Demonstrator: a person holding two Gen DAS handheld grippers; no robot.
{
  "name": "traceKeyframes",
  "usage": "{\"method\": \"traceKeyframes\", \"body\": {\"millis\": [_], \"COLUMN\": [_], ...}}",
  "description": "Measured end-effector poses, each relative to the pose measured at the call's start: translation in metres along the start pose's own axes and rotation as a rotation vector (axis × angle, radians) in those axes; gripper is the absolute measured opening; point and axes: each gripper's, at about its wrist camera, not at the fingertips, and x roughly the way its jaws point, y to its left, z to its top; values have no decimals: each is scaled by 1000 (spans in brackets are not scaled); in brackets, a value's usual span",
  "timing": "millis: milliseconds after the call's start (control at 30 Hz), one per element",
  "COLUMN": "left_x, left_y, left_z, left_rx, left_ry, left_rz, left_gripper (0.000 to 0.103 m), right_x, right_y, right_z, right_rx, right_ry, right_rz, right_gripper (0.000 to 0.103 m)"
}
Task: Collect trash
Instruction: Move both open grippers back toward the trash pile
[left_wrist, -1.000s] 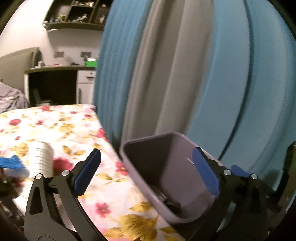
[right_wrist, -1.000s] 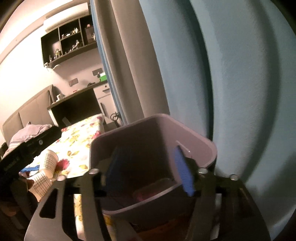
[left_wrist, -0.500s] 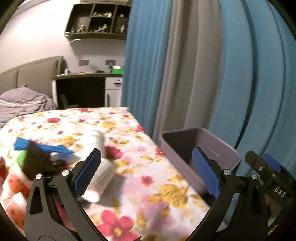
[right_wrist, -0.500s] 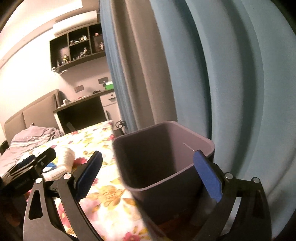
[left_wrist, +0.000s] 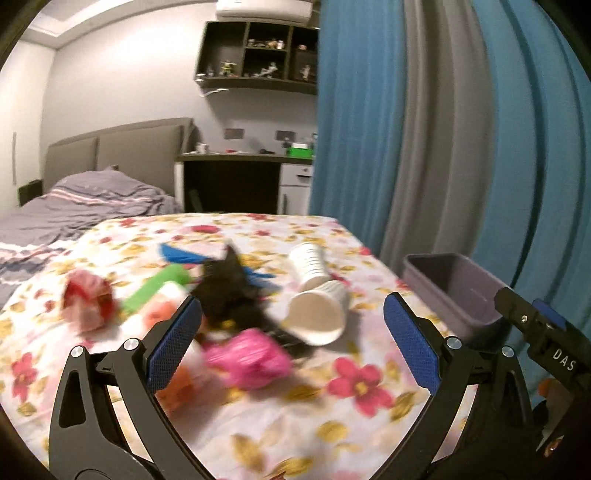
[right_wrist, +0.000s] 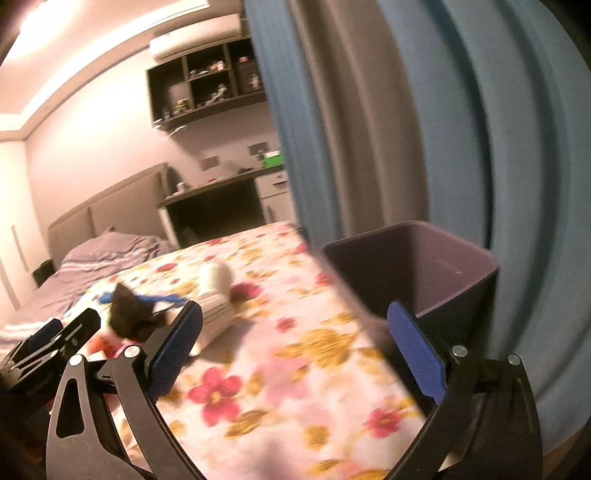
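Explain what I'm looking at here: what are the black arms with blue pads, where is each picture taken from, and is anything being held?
There is no robot. A person carries a hand-held two-finger tool in each hand, each with a camera looking forward along its fingers. One picture is from the left gripper, the other from the right gripper. The blue fingers of both stand wide open with nothing between them; the right ones have just been opening. On the flowered bed cover lie two white paper cups, a pink wad, a red wrapper, a crumpled black piece, and green and blue scraps. A grey bin stands beside the bed, against the blue curtain.
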Motion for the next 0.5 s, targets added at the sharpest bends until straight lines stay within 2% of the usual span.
{"method": "traceKeyframes", "body": {"millis": [367,500], "left_x": [-35,-37], "left_y": [76,95], "left_z": [-19,-22], "left_rx": [-87,-126], "left_ry": [-11,-6], "left_rz": [124,149], "left_gripper": [97,97], "right_x": [11,25], "right_y": [74,102], "right_z": [-28,-39], "right_rx": [-108,-156], "right_ry": [90,150], "right_rz": [153,190], "right_gripper": [96,91]}}
